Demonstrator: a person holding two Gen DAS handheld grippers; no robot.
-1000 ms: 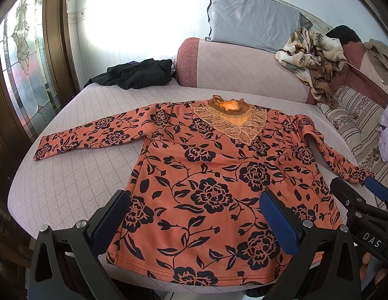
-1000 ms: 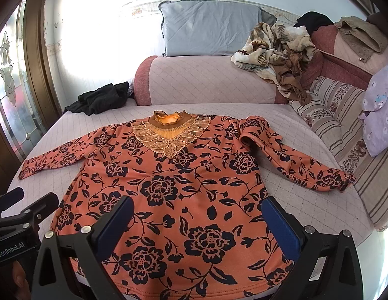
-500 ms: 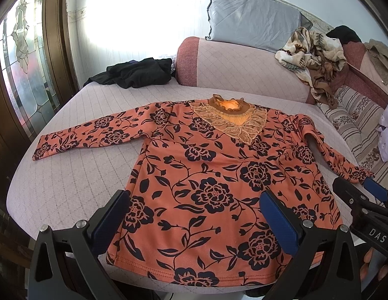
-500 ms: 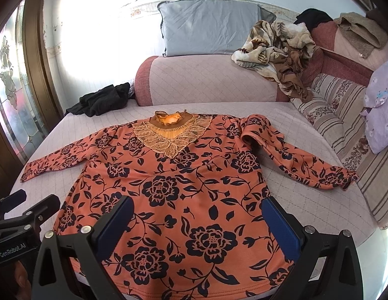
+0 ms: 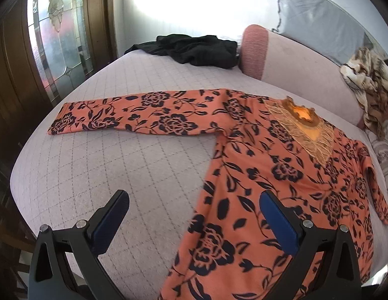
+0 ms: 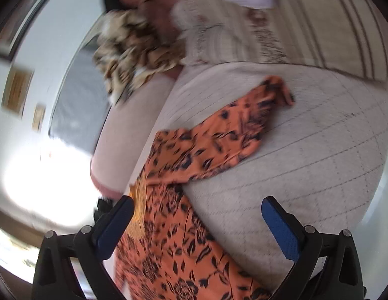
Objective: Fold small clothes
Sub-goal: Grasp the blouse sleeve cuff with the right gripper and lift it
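Observation:
An orange long-sleeved top with black flowers (image 5: 274,175) lies flat, front up, on the quilted bed (image 5: 118,170). Its left sleeve (image 5: 133,120) stretches out to the left. My left gripper (image 5: 194,215) is open and empty above the bed by the top's left side. In the right wrist view, which is tilted and blurred, the top's right sleeve (image 6: 219,145) lies bent on the bed (image 6: 306,162). My right gripper (image 6: 196,225) is open and empty above the bed beside that sleeve.
A black garment (image 5: 196,50) lies at the bed's far left by a pink bolster (image 5: 281,60). A grey pillow (image 5: 319,20) and a brown patterned blanket (image 5: 369,80) lie at the back. A glass door (image 5: 56,37) stands left. Striped cushions (image 6: 306,20) lie right.
Both grippers have swung apart: the left now faces the top's left sleeve, the right has rolled and turned toward the right sleeve. The top has not moved.

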